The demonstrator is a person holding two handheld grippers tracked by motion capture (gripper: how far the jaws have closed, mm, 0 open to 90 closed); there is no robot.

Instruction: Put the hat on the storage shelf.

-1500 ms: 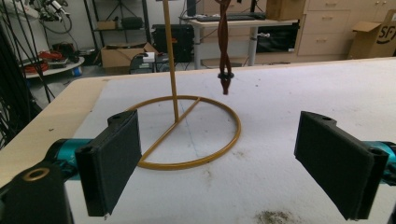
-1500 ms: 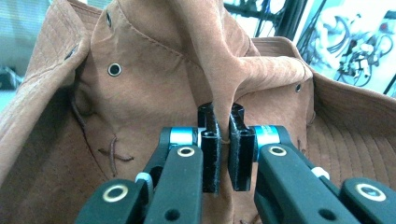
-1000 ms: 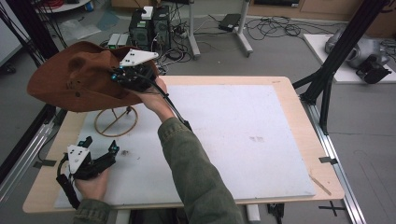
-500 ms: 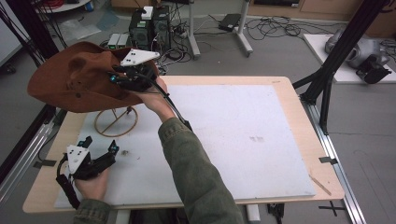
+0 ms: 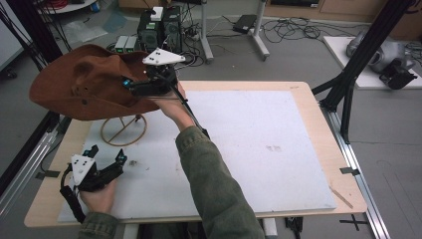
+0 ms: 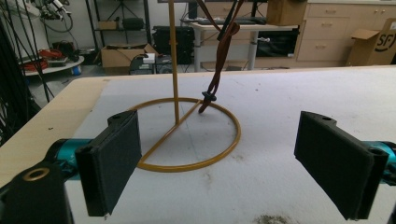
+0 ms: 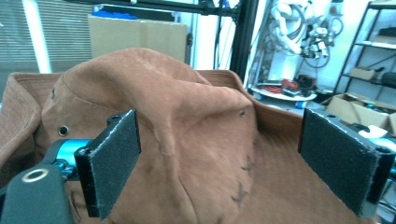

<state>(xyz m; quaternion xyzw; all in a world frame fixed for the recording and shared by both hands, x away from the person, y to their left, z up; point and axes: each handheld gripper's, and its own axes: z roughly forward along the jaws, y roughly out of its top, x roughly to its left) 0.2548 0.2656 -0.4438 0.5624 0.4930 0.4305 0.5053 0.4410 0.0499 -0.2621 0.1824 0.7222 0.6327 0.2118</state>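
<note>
A brown suede hat [image 5: 84, 87] sits on top of a gold wire stand [image 5: 123, 132] at the table's far left. My right gripper [image 5: 130, 84] is held up at the hat's right side, jaws wide apart. In the right gripper view the hat's crown [image 7: 187, 126] lies just beyond the open right gripper [image 7: 219, 163]; whether a pad touches it I cannot tell. My left gripper [image 5: 106, 152] rests open near the front left, aimed at the stand. In the left gripper view the stand's pole [image 6: 173, 70] and the hat's dangling cord [image 6: 219, 60] rise beyond the open left gripper [image 6: 224, 163].
A white mat [image 5: 259, 144] covers most of the wooden table [image 5: 318, 99]. Black frame posts [image 5: 348, 84] stand at the right edge, with computers and cables on the floor beyond the far edge [image 5: 159, 25].
My right gripper has shifted slightly to the right beside the hat. The hat, the stand and the left gripper stay where they were.
</note>
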